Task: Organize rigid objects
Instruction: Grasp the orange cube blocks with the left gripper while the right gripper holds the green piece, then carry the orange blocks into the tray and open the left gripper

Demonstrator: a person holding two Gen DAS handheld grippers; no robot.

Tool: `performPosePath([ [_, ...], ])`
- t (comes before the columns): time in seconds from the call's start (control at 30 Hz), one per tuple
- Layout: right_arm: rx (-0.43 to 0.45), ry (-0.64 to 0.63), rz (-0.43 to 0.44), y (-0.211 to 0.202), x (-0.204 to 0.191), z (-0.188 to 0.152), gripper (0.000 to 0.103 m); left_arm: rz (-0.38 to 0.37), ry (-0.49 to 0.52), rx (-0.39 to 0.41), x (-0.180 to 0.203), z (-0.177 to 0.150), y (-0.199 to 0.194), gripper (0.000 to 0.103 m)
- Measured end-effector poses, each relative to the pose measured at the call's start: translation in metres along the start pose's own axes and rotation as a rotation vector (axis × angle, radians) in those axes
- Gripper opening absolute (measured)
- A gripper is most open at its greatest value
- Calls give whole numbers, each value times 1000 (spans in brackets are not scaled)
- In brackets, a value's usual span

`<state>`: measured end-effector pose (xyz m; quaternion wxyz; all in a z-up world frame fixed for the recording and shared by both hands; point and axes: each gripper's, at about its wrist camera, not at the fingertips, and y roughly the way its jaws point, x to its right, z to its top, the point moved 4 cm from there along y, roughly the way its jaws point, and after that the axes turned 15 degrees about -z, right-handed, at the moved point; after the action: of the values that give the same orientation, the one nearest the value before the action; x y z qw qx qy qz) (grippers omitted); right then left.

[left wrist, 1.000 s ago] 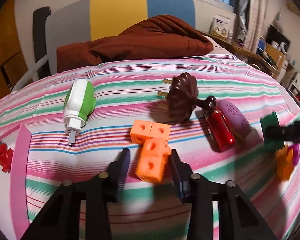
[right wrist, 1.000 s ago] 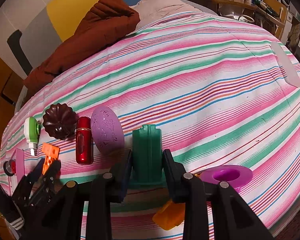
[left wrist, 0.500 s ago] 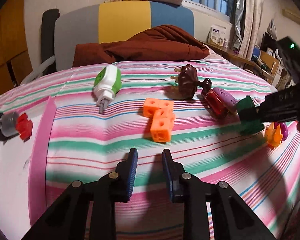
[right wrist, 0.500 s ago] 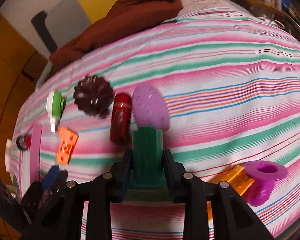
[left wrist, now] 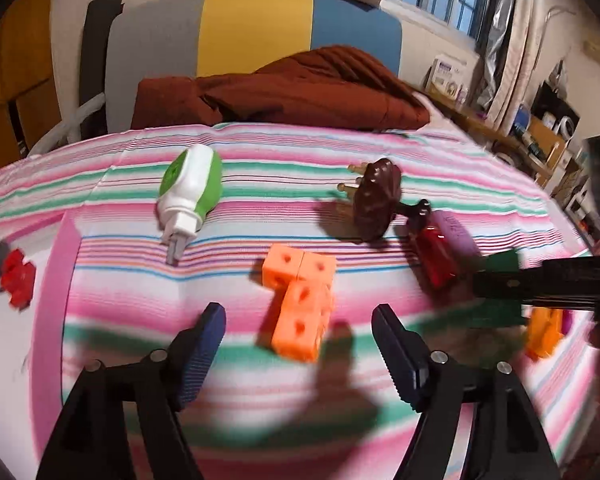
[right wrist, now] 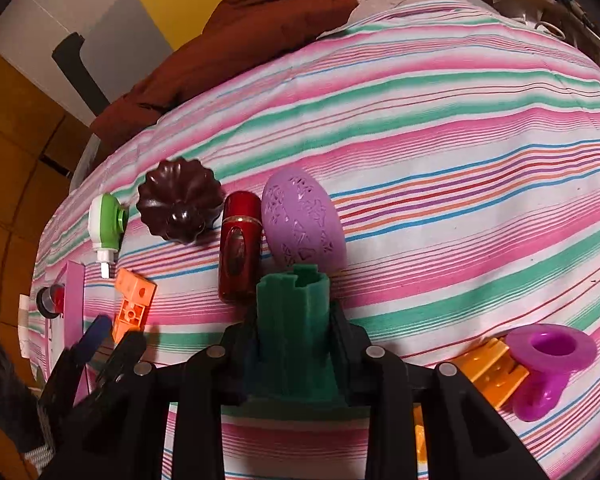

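An orange block cluster (left wrist: 300, 296) lies on the striped bedspread (left wrist: 480, 184). My left gripper (left wrist: 299, 320) is opening. The cluster's near end sits between its wide-apart pads without touching them. In the right wrist view, the left gripper (right wrist: 108, 340) is at lower left by the same orange cluster (right wrist: 134, 300). My right gripper (right wrist: 294, 320) is shut on an upright green plastic piece (right wrist: 292, 312). It holds the piece just in front of a purple egg (right wrist: 302, 224) and a red cylinder (right wrist: 238, 252). The right gripper's black body (left wrist: 540, 284) enters the left wrist view from the right.
A row lies across the bedspread: a green-and-white plug-in device (left wrist: 190, 196), a brown fluted mould (left wrist: 376, 200), the cylinder and the egg. An orange piece (right wrist: 488, 368) and a magenta ring piece (right wrist: 548, 360) lie at right. A grey-and-red item (left wrist: 4, 276) lies at left. A brown blanket (left wrist: 280, 92) is at the head.
The left gripper let go of the orange cluster, drew back nearly shut, and has now moved in again with its jaws wide. The right gripper carried the green piece closer to the egg and cylinder.
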<state>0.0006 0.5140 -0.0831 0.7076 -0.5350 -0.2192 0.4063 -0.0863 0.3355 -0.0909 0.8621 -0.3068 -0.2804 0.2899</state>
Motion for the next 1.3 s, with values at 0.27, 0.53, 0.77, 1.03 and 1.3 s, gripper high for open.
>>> performPosePath([
  [0.27, 86, -11, 22, -21, -4, 5, 30, 14, 7, 6, -5, 1, 9, 77],
  [0.53, 61, -59, 15, -18, -9, -2, 30, 24, -76, 79, -30, -8, -14, 25],
  [0.77, 68, -104, 29, -17, -16, -7, 30, 23, -28, 89, -27, -32, -36, 24],
  [1.03, 90, -172, 17, -17, -29, -11, 30, 10, 3, 98, -24, -64, -60, 23],
  [1.3, 81, -163, -1, -12, -26, -11, 30, -49, 21, 88, -9, -76, -88, 21],
])
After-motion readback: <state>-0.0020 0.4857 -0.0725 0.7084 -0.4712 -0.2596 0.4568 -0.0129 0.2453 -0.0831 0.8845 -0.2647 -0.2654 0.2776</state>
